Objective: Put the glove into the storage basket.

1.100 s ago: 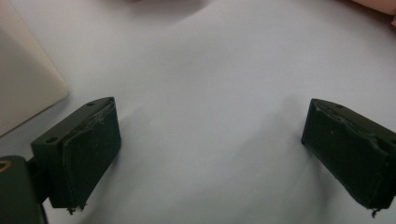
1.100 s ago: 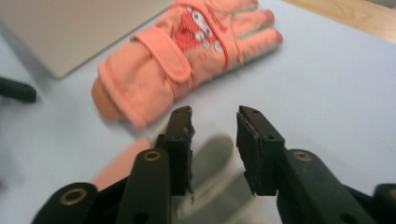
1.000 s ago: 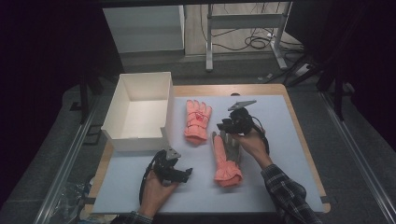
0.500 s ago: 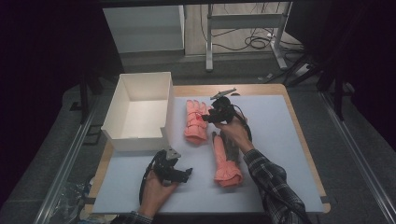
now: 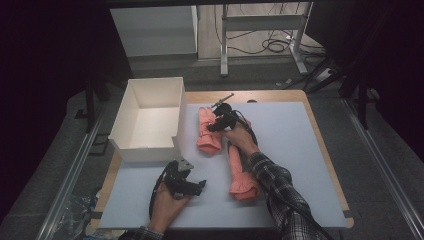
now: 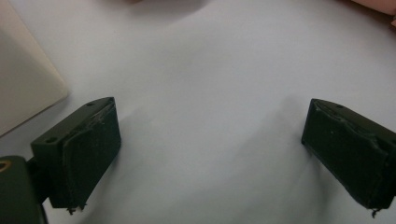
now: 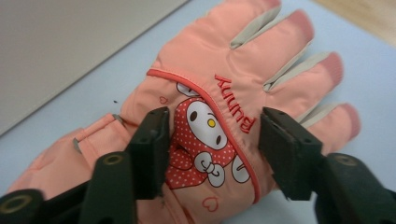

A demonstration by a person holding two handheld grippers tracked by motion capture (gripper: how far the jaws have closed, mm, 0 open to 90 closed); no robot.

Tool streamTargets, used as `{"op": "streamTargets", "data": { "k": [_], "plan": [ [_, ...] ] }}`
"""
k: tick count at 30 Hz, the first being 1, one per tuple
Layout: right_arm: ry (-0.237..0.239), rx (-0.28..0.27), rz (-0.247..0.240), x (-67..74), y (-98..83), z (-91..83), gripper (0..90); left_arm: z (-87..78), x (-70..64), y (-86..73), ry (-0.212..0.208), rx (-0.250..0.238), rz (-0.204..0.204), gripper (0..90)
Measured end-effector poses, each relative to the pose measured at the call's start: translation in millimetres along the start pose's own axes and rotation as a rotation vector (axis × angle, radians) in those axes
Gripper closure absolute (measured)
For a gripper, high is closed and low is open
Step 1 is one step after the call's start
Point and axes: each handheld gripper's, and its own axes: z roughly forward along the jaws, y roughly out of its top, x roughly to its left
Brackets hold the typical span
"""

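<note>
Right gripper (image 7: 212, 140) fingers, just opening, straddle the pink glove (image 7: 224, 112); left gripper (image 6: 210, 154) fingers open over the tabletop (image 6: 210, 70).

White open-topped box (image 5: 147, 120) sits at the bench's left edge, toward the far-left corner, overhanging the pale mat's (image 5: 295, 150) left border; inside looks bare. Mat covers most of the wooden bench (image 5: 320, 127), wood showing along the far and right edges. Beyond the far edge: a white cabinet (image 5: 152, 30) on the floor, metal frame legs (image 5: 262, 35) beside it, and black cables (image 5: 280, 45) coiled on the floor.
</note>
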Motion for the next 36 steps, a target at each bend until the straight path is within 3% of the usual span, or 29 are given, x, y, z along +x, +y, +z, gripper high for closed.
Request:
{"op": "streamTargets", "data": {
  "k": [5, 8, 11, 15, 22, 36],
  "plan": [
    [0.028, 0.013, 0.019, 0.3, -0.4, 4.1, 66.1, 0.0, 0.0, 0.0, 0.000, 0.000, 0.000, 4.5],
    [0.016, 0.012, 0.010, 4.5, -0.6, 3.7, 77.9, 0.0, 0.0, 0.0, 0.000, 0.000, 0.000, 4.5],
    [-0.002, 0.015, -0.008, 7.3, 0.6, 0.8, 83.5, 0.0, 0.0, 0.0, 0.000, 0.000, 0.000, 4.5],
    [-0.007, 0.004, -0.008, 9.0, 2.5, -7.2, 86.2, 0.0, 0.0, 0.0, 0.000, 0.000, 0.000, 4.5],
    [0.031, -0.043, 0.004, 9.6, 4.8, -25.2, 86.3, 0.0, 0.0, 0.0, 0.000, 0.001, 0.000, 4.5],
    [0.111, -0.118, -0.043, 28.1, 12.6, -83.7, 86.2, 0.0, 0.1, -0.1, 0.001, 0.001, 0.002, 4.5]
  ]
}}
